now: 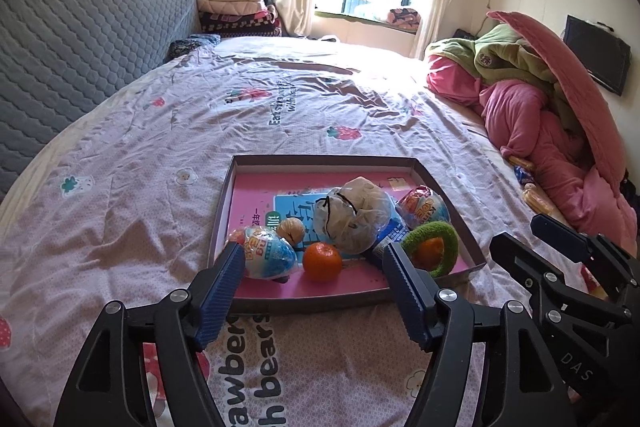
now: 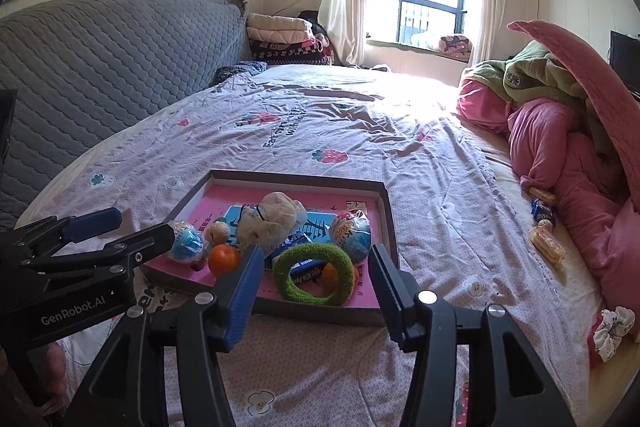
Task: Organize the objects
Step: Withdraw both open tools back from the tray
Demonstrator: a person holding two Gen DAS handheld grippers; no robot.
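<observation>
Both tools spread, empty: left tool point(image 1: 314, 291), right tool point(image 2: 312, 287); tray point(image 1: 316, 301) just ahead; loose snacks point(image 2: 547, 241) rightward, nearer right.

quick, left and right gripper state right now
left gripper: open, holding nothing
right gripper: open, holding nothing

The pale lilac printed bedsheet point(image 1: 160, 155) carries dark lettering: near the front edge, partly cut off, "awber" and "h bears"; farther up it, a line beginning "Eat", the rest too creased to read. The black body of the left gripper point(image 2: 76, 247), seen from the right wrist, is marked "GenRobot.AI". The black right gripper point(image 1: 560, 267), seen from the left wrist, shows "DAS".
</observation>
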